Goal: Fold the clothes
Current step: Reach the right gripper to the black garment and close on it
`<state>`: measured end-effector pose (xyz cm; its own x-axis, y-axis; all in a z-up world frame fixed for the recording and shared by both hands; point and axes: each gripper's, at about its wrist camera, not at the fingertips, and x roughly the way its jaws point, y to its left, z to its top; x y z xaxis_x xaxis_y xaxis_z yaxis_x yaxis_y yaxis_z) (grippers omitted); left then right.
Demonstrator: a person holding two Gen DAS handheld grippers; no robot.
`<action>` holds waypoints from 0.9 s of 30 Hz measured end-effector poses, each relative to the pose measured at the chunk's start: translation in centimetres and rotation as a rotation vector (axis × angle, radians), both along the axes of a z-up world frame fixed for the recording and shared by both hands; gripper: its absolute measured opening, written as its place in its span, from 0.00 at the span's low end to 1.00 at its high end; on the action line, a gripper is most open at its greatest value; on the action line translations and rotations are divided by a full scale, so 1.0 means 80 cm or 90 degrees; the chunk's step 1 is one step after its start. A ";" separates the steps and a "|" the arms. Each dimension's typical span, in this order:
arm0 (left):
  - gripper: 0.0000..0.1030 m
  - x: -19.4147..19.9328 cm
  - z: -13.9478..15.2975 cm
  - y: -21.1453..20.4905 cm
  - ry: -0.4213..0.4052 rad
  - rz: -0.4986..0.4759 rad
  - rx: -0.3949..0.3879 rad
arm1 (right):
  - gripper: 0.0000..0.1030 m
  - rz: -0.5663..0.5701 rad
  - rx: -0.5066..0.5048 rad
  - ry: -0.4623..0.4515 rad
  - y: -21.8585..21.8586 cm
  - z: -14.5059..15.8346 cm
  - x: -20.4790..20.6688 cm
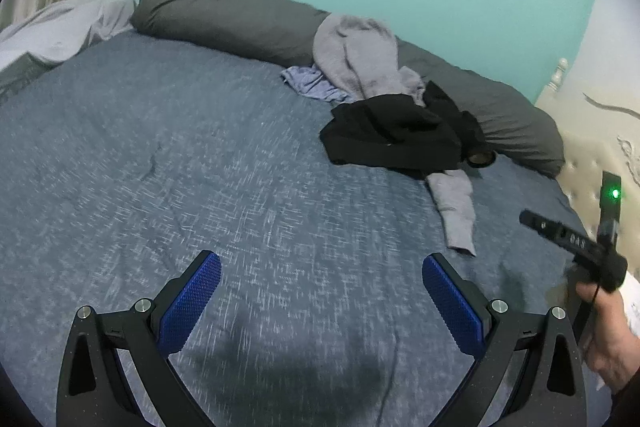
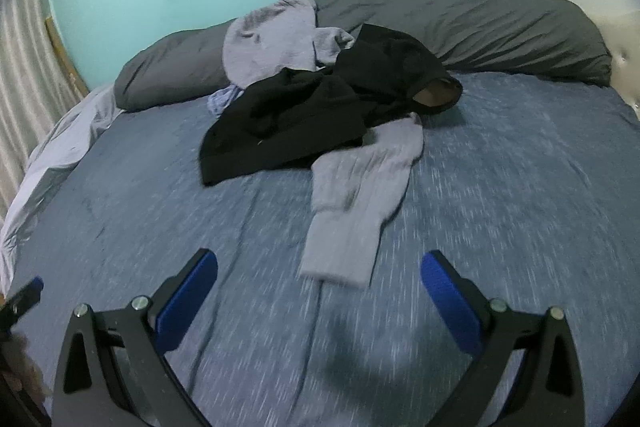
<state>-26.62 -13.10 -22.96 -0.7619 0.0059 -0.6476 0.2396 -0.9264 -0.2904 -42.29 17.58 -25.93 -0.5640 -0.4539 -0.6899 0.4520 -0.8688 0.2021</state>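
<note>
From where I sit, nothing has been folded yet: the clothes lie in one tangled heap on the bed [image 2: 520, 155], up against the long dark grey pillow [image 2: 480, 23] by the teal wall. A black garment [image 2: 304, 115] is slumped across the top of the pile, a grey sweatshirt [image 2: 276, 39] runs under it with one sleeve [image 2: 352, 195] trailing down the blue bedspread toward me, and a scrap of light blue cloth [image 1: 310, 83] peeks out at the far side. My left claw [image 1: 322, 301] is spread wide and empty, hovering over bare bedspread well apart from the heap. My right claw [image 2: 320, 301] is likewise spread and holding nothing, though the cuff of that grey sleeve lies just ahead of its fingers. The hand [image 1: 612, 335] gripping the right tool shows at the edge of the left view. I judge the job to be at its very start: every garment is left to pull free, lay flat and fold, and the sleeve looks the nearest thing to take hold of.
</note>
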 end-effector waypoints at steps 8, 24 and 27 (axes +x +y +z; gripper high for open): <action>1.00 -0.038 -0.045 -0.015 -0.016 0.007 0.010 | 0.84 0.004 0.041 0.001 -0.046 -0.030 -0.098; 1.00 -0.036 -0.066 -0.032 -0.007 -0.008 0.010 | 0.56 0.010 0.061 0.017 -0.116 -0.060 -0.222; 1.00 -0.030 -0.060 -0.028 0.003 -0.018 0.002 | 0.22 0.028 0.067 0.004 -0.126 -0.065 -0.226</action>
